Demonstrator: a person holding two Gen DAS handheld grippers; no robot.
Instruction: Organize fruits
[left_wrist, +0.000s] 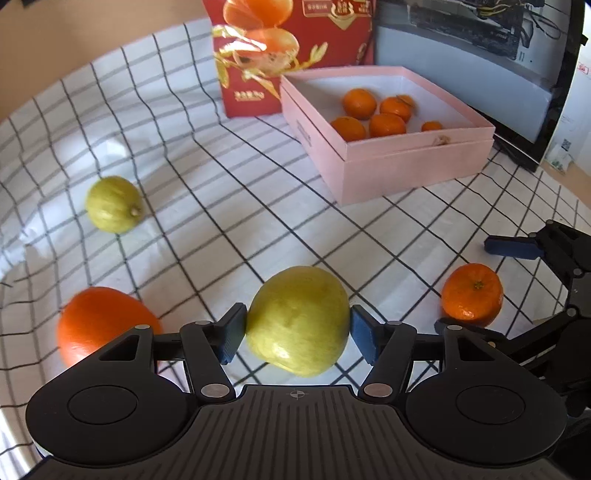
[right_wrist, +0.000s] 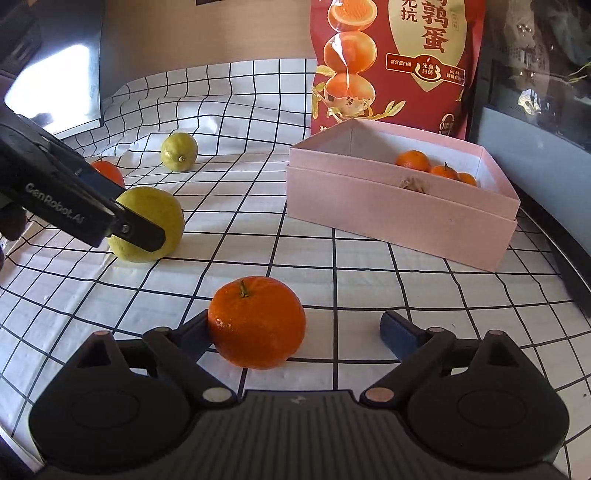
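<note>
Several mandarins (left_wrist: 373, 110) already lie in the pink box (left_wrist: 417, 162). The left gripper (left_wrist: 297, 328) clamps a yellow-green fruit (left_wrist: 297, 321), probably a lemon; the right gripper (right_wrist: 295, 328) gapes around a loose mandarin (right_wrist: 256, 321). Another lemon (left_wrist: 113, 204) and an orange (left_wrist: 99, 321) wait.

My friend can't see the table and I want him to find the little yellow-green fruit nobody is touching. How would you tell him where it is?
Start at the pink box of small oranges, then look far across the checked cloth to the other side. The small lemon lies there alone. Unlike the bigger yellow-green fruit squeezed by the left tool, nothing touches it, and its stem nub shows.
</note>
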